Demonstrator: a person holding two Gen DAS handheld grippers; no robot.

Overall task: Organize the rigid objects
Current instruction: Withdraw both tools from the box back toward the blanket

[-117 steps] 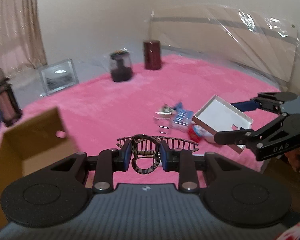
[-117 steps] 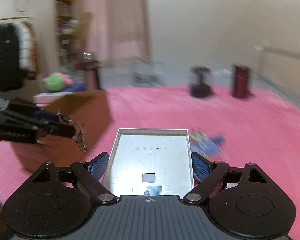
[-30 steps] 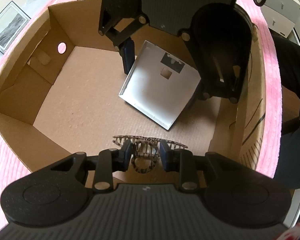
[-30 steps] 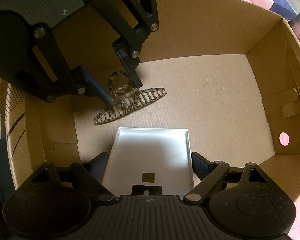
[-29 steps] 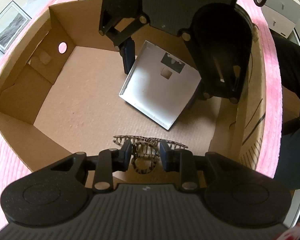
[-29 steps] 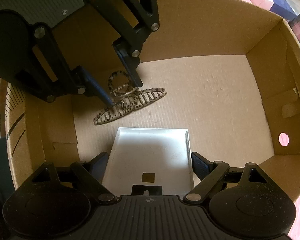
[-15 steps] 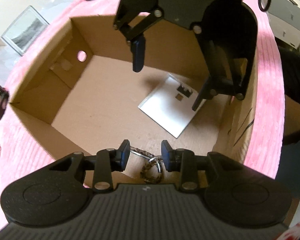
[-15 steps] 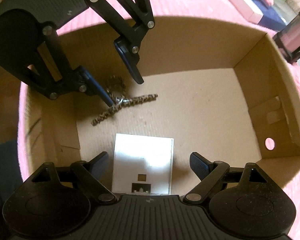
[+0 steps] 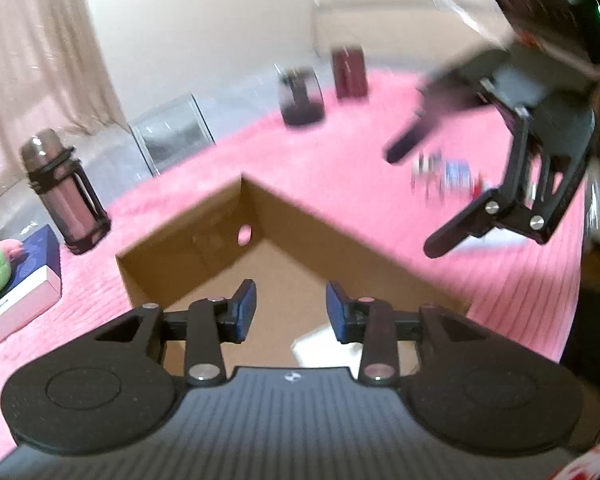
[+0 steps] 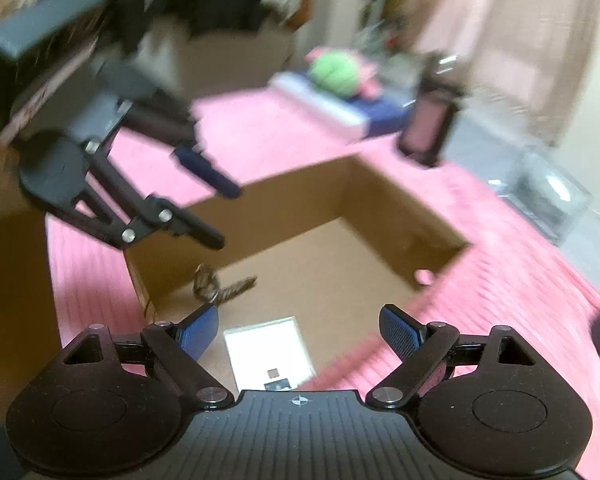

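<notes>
The open cardboard box [image 9: 204, 240] [image 10: 300, 208] sits on the pink blanket below both grippers. On its floor lie the leopard-print hair claw [image 10: 220, 286] and the white box tray [image 10: 268, 354] [image 9: 316, 344]. My left gripper [image 9: 291, 308] [image 10: 222, 216] hovers above the box; its jaws are opening and nothing is between them. My right gripper [image 10: 300, 320] [image 9: 420, 196] stands open and empty, raised over the box's right side. The pictures are blurred by motion.
A dark flask [image 9: 64, 196] [image 10: 430, 120] stands beside the box. A blue and pink carton [image 9: 16, 284] carries a green plush [image 10: 334, 70]. A clear frame [image 9: 172, 136], two dark jars [image 9: 300, 96] and small loose items [image 9: 448, 176] are farther off on the blanket.
The left gripper let go of the hair claw, which now lies in the box. The right gripper left the white tray on the box floor. Both grippers rose out of the box.
</notes>
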